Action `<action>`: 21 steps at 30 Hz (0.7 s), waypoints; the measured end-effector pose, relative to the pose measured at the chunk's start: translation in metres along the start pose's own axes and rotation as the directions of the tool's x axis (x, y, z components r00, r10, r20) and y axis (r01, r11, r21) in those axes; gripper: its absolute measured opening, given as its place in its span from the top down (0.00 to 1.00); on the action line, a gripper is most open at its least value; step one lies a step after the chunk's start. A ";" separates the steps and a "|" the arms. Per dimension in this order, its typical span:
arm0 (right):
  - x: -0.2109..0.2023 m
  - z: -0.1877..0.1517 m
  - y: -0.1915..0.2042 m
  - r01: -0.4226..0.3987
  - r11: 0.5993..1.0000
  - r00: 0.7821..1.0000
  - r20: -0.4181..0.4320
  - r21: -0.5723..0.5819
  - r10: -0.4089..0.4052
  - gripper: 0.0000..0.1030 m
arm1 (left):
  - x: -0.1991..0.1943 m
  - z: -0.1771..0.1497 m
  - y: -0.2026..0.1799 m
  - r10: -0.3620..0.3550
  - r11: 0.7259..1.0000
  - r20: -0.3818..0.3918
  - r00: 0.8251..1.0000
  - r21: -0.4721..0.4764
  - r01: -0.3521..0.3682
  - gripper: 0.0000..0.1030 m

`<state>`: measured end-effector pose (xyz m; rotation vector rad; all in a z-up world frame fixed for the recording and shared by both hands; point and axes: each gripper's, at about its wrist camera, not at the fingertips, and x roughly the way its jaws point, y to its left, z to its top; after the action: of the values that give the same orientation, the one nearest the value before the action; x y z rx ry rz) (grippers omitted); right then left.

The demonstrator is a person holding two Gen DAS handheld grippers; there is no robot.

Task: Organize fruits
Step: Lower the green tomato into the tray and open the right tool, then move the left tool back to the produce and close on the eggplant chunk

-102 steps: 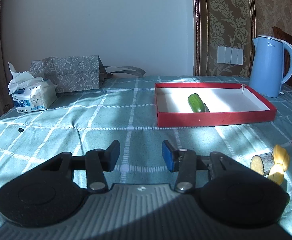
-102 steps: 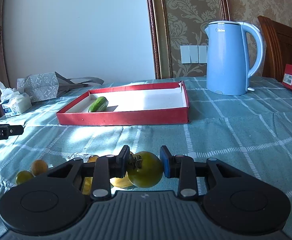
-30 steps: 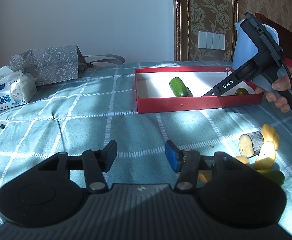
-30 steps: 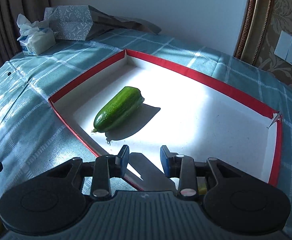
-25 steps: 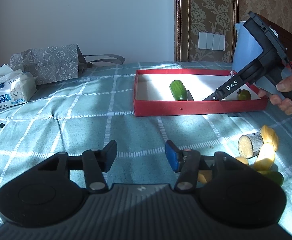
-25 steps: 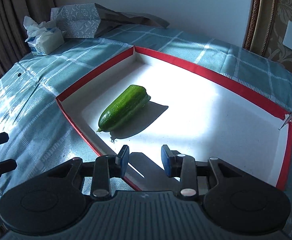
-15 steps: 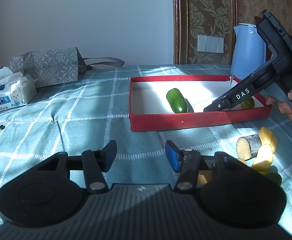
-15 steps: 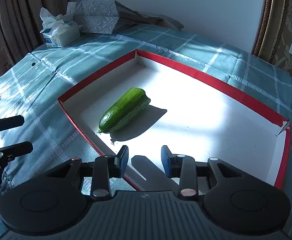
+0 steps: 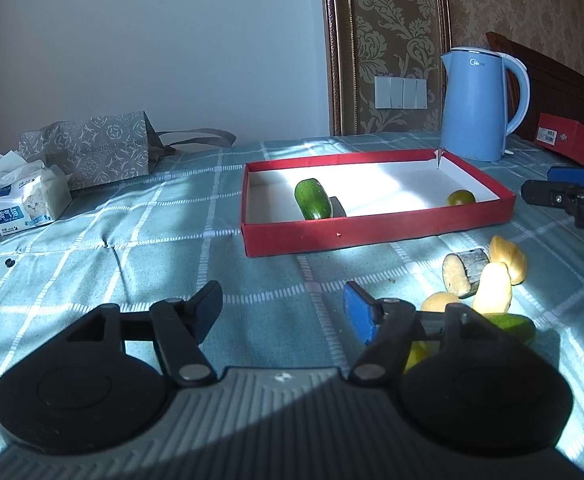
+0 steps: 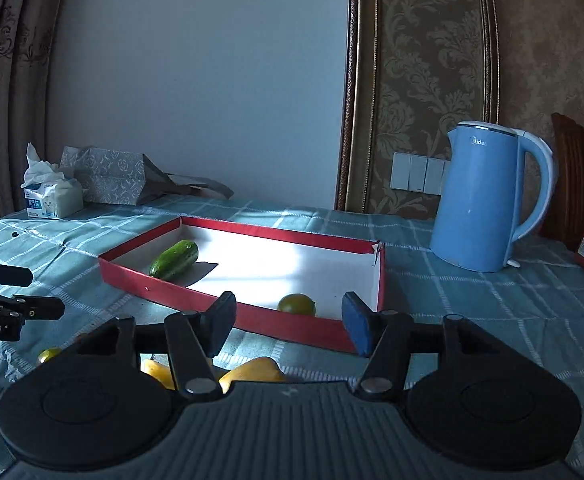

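A shallow red tray (image 9: 376, 229) (image 10: 228, 309) sits on the checked teal cloth. In it lie a green cucumber (image 9: 313, 199) (image 10: 174, 259) and a green tomato (image 9: 460, 197) (image 10: 297, 304). A loose pile lies in front of the tray: a cut sugarcane piece (image 9: 465, 270), yellow pieces (image 9: 493, 289) (image 10: 252, 370) and a green fruit (image 9: 512, 326). My left gripper (image 9: 282, 312) hovers left of the pile, its jaws opening on nothing. My right gripper (image 10: 288, 322) is just short of the tray's near wall, above the yellow pieces, jaws opening and empty.
A blue kettle (image 9: 477, 104) (image 10: 488, 196) stands behind the tray's right end, a red box (image 9: 568, 138) beyond it. A tissue pack (image 9: 26, 202) (image 10: 52, 196) and a grey paper bag (image 9: 88, 150) sit at the far left.
The right gripper pulled back out of the tray toward the pile, leaving the green tomato inside, and its jaws widened. The left gripper's jaws spread wider too.
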<state>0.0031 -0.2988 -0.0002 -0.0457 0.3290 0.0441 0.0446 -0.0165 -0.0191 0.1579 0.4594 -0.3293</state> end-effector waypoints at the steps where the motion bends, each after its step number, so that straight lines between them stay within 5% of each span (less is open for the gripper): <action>1: -0.003 -0.005 0.000 0.007 1.000 1.000 0.013 0.012 -0.007 0.44 | -0.002 -0.003 -0.002 0.000 1.000 -0.008 1.000 0.008 0.000 0.37; 14: -0.011 -0.022 -0.008 -0.039 0.995 0.995 0.096 0.097 0.029 0.41 | -0.030 -0.022 -0.028 0.049 0.999 -0.025 0.998 -0.002 -0.049 0.45; 17: -0.010 -0.023 -0.013 -0.058 0.990 0.995 0.086 0.127 0.047 0.41 | -0.040 -0.022 -0.028 0.018 0.998 -0.027 0.999 -0.059 -0.019 0.39; 21: -0.008 -0.024 -0.015 -0.054 0.988 0.996 0.078 0.142 0.043 0.41 | -0.051 -0.027 -0.041 0.059 0.998 0.012 0.998 -0.039 -0.058 0.31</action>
<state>-0.0114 -0.3158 -0.0196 0.1069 0.2581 0.0704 -0.0238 -0.0347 -0.0226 0.1317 0.4473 -0.2638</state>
